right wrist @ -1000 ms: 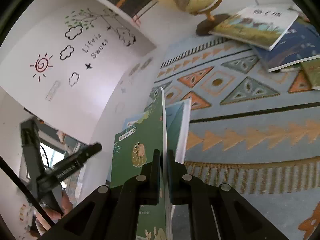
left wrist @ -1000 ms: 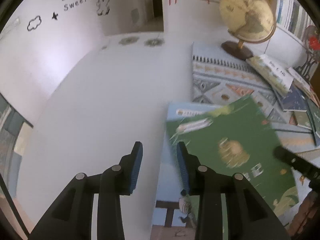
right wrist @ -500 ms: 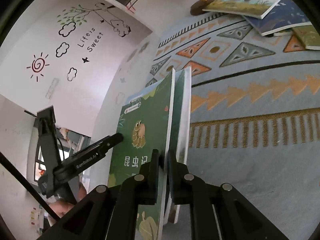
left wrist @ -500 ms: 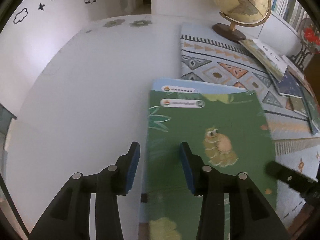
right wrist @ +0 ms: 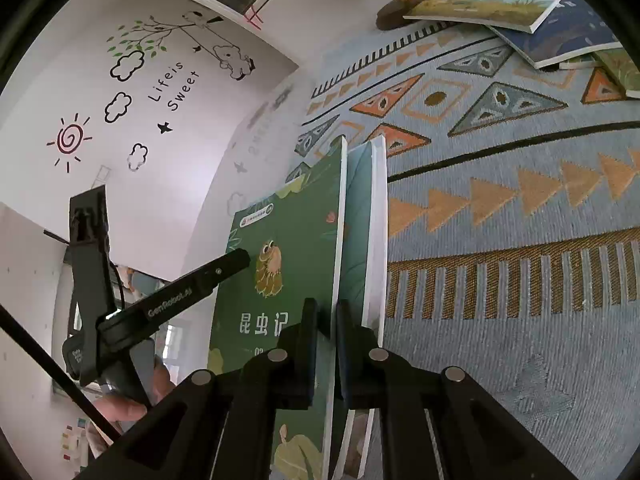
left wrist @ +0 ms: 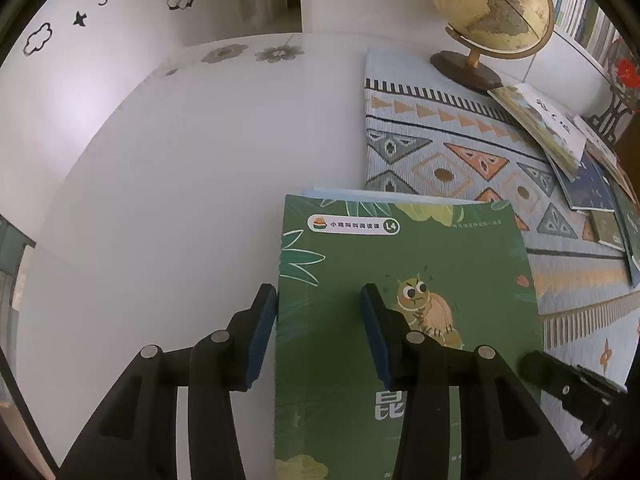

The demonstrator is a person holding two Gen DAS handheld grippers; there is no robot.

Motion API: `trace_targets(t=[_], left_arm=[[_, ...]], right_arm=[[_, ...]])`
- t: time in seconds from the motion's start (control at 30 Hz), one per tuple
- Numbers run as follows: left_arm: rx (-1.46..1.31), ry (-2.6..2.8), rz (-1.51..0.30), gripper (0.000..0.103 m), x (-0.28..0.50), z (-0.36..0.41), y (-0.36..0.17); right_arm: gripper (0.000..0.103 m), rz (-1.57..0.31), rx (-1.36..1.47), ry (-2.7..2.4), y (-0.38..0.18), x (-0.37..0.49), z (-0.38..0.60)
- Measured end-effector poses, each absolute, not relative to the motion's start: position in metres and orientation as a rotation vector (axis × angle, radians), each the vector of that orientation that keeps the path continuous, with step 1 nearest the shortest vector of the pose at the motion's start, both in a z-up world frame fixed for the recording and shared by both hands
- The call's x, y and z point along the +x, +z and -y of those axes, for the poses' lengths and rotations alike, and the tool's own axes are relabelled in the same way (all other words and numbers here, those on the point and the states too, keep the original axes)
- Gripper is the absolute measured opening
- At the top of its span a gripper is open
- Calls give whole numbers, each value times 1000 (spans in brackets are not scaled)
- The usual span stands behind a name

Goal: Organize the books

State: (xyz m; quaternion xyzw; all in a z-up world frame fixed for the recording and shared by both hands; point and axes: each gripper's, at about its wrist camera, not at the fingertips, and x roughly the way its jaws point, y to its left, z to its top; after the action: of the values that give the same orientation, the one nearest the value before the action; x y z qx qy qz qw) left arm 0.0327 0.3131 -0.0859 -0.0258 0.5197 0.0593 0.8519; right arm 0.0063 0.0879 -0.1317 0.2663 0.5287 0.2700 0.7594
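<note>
A green book with a cartoon bug on its cover lies over a pale blue book at the rug's left edge. My left gripper hovers above it, open. One pad sits just off the cover's left edge and the other over the cover. My right gripper is shut on the green book at its long edge, with the pale blue book just beside it. One finger of the right gripper shows at the lower right of the left wrist view. A finger of the left gripper reaches over the cover.
A patterned blue rug covers the floor on the right, white floor on the left. A globe stands at the rug's far edge. Several loose books lie beside it. A decorated wall stands behind. A hand grips the left tool.
The green book swung from a tilted, blurred pose to lie square over the blue one. My left gripper moved right over its left edge and its jaws widened slightly.
</note>
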Motion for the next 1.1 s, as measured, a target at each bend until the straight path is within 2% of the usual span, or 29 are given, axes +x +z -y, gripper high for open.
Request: trace_targets(t=[0.3,0.47,0.5,0.57,0.6,0.63,0.8,0.83,0.97,1.0,1.1], left_arm=[[-58,142,-1087,40,36,-310,-86],[-71,146,-1089,45,32,-320,-87],[-74,161,-1088,45,29,-323,-86],[-88,185,-1082,44,24,-333,-85],[-103,173,-1087,44,22,-336,-86],[-114,166,-1091,45,21,-337,-86],[-110,95,-1120,45,22,-319,-88],[-103,93,-1123,49,22,-315,-89],[-74,100,-1120,50,28,-299,-89],[-84,83,-1126,50,30,-297,-89],[-77,99,-1125,50,33,-293,-90]], right_arm=[[11,-1153,549,581,-128,9,-87],[17,-1164,507,572,-122,11,-82],[22,-1159,496,554,-121,11,-79],[43,-1132,473,515,-117,12,-69],[61,-1120,463,503,-116,13,-65],[66,-1120,447,492,-115,13,-64],[66,-1176,410,604,-117,11,-78],[66,-1190,385,646,-117,9,-86],[66,-1205,302,715,-116,1,-106],[70,-1209,288,726,-116,1,-110],[71,-1213,310,720,-117,4,-109]])
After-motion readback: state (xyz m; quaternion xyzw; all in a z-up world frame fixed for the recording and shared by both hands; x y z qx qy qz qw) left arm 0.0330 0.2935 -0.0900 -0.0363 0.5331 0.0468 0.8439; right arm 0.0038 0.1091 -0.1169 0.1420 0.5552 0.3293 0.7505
